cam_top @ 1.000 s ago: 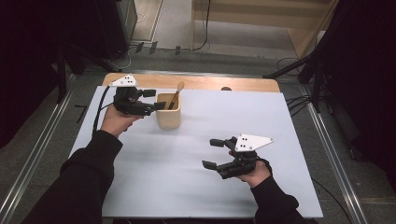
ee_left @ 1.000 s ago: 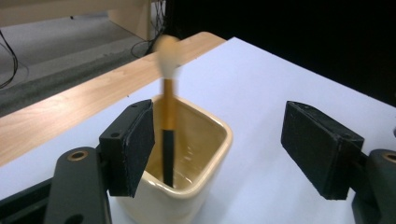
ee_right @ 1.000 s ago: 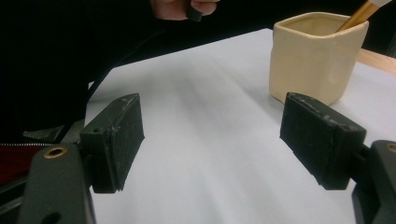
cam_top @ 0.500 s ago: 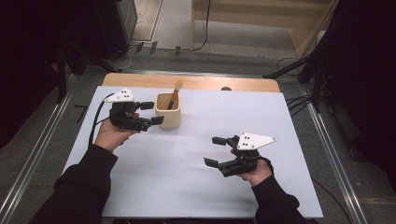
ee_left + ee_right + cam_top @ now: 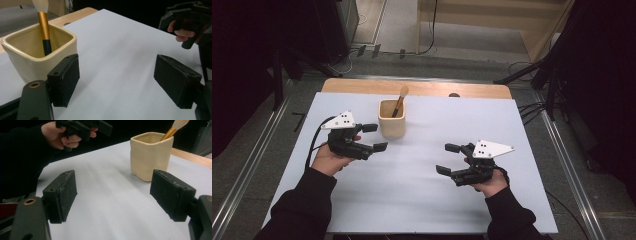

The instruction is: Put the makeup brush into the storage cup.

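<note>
1. we see the left tool (image 5: 371, 137) just beside the cream cup (image 5: 392, 119), on the cup's left in the high view. a second ago its jaws sat at the cup's side; since then the hand has drawn back toward the person and down the sheet.
2. the left tool's jaws have just been opening. they stand wide apart with nothing between them. in the left gripper view one pad (image 5: 65, 78) sits close to the cup wall (image 5: 27, 65), and we cannot tell whether it touches.
3. we judge that the cup has been let go and placed. the withdrawal suggests this step is closing out.
4. the cup stands upright near the far edge of the sheet. a brush (image 5: 400, 99) with a gold ferrule and pale bristles leans inside it, bristles up.
5. the right tool (image 5: 448, 159) hovers low over the near right part of the sheet, well apart from the cup. its jaws are apart and empty, and it has kept its place over the last second.
6. the tabletop (image 5: 422, 89) is pale wood, covered almost fully by a white sheet (image 5: 422, 200). a strip of wood shows at the far edge.
7. the room is dark around the tabletop. metal rails run along both sides, cables lie on the grey floor beyond, and wooden furniture stands at the back.
</note>
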Motion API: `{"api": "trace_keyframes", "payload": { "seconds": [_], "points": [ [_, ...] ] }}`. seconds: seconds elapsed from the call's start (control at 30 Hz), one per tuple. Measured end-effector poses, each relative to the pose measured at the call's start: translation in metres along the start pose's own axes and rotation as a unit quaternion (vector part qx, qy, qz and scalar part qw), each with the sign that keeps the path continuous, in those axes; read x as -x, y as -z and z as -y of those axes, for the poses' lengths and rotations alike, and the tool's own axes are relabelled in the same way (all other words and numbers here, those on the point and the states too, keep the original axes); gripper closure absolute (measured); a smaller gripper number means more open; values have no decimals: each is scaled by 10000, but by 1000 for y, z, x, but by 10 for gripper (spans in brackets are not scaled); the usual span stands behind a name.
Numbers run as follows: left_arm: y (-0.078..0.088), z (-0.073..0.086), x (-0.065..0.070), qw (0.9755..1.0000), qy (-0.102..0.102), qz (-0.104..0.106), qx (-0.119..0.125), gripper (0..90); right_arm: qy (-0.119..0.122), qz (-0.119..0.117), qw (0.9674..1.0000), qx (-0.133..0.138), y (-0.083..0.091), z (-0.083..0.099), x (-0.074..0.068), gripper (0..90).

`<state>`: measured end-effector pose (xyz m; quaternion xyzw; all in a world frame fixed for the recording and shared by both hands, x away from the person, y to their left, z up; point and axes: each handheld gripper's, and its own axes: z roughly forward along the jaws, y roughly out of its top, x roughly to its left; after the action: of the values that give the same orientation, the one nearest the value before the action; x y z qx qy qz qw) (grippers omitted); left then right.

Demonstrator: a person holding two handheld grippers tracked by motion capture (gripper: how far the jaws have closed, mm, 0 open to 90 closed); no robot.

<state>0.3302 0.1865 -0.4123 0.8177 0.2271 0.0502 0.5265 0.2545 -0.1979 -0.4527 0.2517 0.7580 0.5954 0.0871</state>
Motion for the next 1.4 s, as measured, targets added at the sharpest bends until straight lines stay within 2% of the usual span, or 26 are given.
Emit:
{"api": "trace_keyframes", "payload": {
  "seconds": [0.2, 0.43, 0.53, 0.7, 0.97, 1.4],
  "points": [
    [10, 10, 11, 9999, -95, -60, 71, 198, 15, 68, 9999, 77, 10, 1, 1, 226],
    [16, 20, 18, 9996, -166, -124, 205, 184, 22, 182, 9998, 104, 23, 4, 4, 226],
    [20, 29, 22, 9994, -201, -74, 262, 184, 32, 271, 9995, 144, 31, 6, 6, 226],
    [25, 38, 25, 9993, -215, -147, 280, 184, 18, 269, 9994, 216, 40, 8, 8, 225],
    [37, 44, 31, 9988, -249, -202, 383, 181, 56, 274, 9994, 220, 49, 12, 9, 224],
    [58, 53, 37, 9976, -224, -339, 567, 181, 63, 446, 9984, 330, 71, 17, 8, 224]
  ]
}}
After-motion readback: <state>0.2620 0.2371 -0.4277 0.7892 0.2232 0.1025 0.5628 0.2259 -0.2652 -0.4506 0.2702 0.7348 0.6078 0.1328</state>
